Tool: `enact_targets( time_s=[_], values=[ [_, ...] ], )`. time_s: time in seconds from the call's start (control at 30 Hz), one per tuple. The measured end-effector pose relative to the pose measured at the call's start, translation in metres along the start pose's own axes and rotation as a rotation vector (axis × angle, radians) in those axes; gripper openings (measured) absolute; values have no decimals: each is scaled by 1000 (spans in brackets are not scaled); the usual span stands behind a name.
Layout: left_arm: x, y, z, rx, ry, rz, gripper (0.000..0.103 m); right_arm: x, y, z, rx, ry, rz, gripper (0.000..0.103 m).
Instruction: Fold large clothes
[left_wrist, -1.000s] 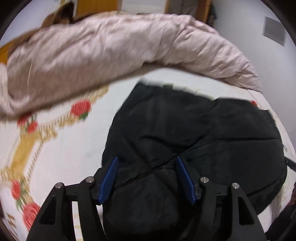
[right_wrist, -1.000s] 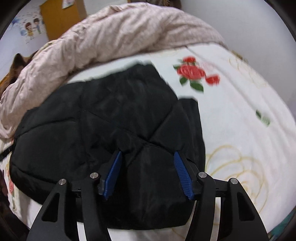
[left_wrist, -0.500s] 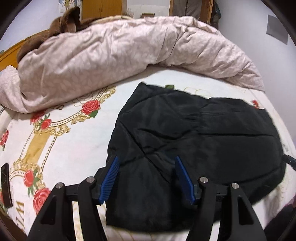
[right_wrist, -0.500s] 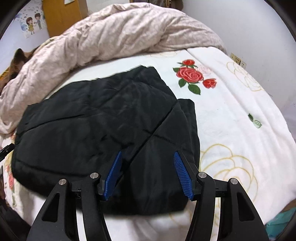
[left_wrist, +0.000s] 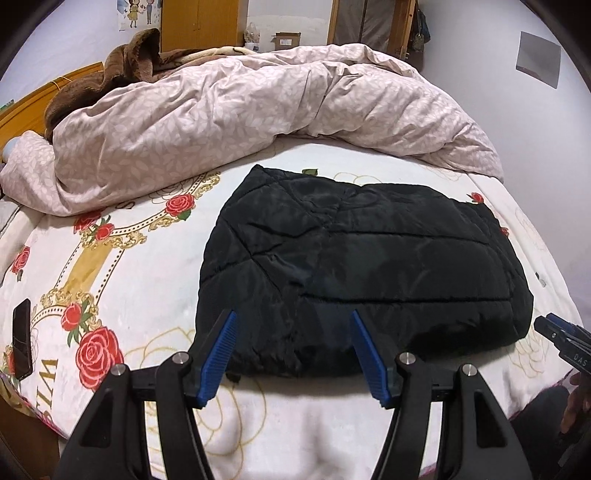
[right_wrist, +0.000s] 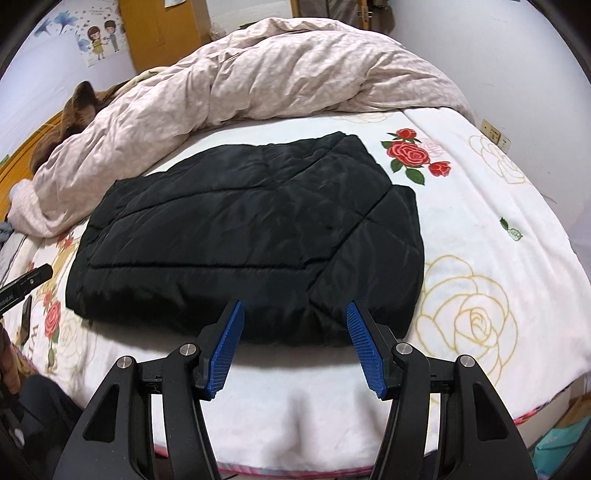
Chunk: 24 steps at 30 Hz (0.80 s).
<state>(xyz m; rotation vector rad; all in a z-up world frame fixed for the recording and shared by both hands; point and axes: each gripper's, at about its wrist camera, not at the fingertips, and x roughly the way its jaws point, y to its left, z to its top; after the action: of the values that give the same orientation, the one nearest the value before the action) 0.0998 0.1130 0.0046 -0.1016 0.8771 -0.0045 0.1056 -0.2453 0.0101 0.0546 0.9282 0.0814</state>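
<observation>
Lying folded on the bed (left_wrist: 122, 280), the black jacket (left_wrist: 354, 273) sits just beyond each open, empty hand-held gripper: left hand-held gripper (left_wrist: 293, 349), right hand-held gripper (right_wrist: 295, 341).

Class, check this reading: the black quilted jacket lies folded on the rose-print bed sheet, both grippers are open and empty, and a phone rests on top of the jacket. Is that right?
One detail is wrong. The phone lies on the bed sheet well to the side of the black quilted jacket, not on it, as the left wrist view shows. The left gripper and right gripper are indeed open and empty.
</observation>
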Motion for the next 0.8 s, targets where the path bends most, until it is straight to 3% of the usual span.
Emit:
enact_targets(
  time_s=[0.53, 0.8],
  values=[
    [14, 7, -3, 0, 35, -6, 65, 4, -5, 5, 7, 1, -16, 60],
    [45, 37, 16, -23, 40, 12, 65, 24, -38, 22, 74, 2, -35, 65]
  ],
)
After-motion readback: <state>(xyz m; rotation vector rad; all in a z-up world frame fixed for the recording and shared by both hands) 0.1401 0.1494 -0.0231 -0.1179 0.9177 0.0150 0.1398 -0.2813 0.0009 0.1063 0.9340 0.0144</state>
